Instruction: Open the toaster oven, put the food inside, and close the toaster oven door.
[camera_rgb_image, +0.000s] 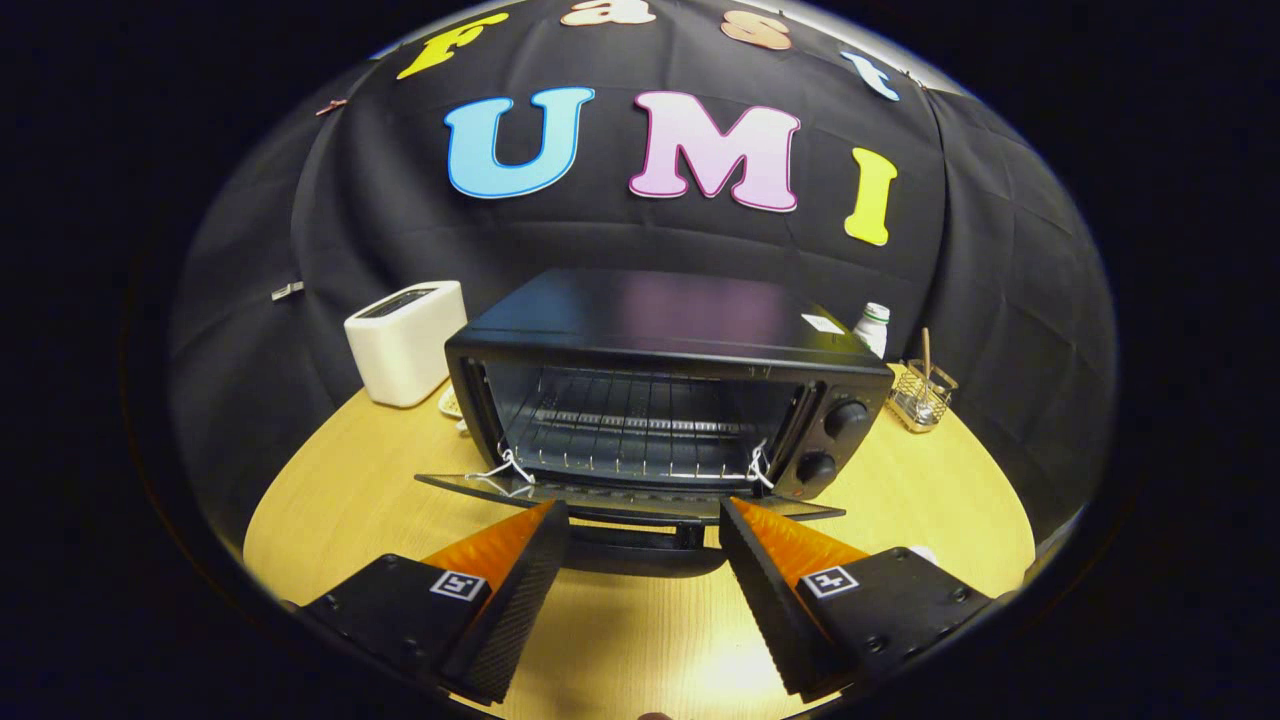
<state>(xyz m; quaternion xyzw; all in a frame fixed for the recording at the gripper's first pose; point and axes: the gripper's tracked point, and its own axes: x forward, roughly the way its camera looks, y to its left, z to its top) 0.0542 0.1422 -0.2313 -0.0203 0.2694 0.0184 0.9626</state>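
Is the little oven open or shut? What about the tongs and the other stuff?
toaster oven: open, nothing on its rack
oven door: folded down flat, handle between the tongs' tips
tongs: open, holding nothing
white toaster: upright, slots look empty
bottle: upright, cap on
wire holder: upright, a stick standing in it

gripper view – rides the claw | faces open toaster oven – near

The gripper has two wedge-shaped fingers with ribbed black inner faces and orange upper sides. Each sits on a black block with small screws and a square black-and-white marker.
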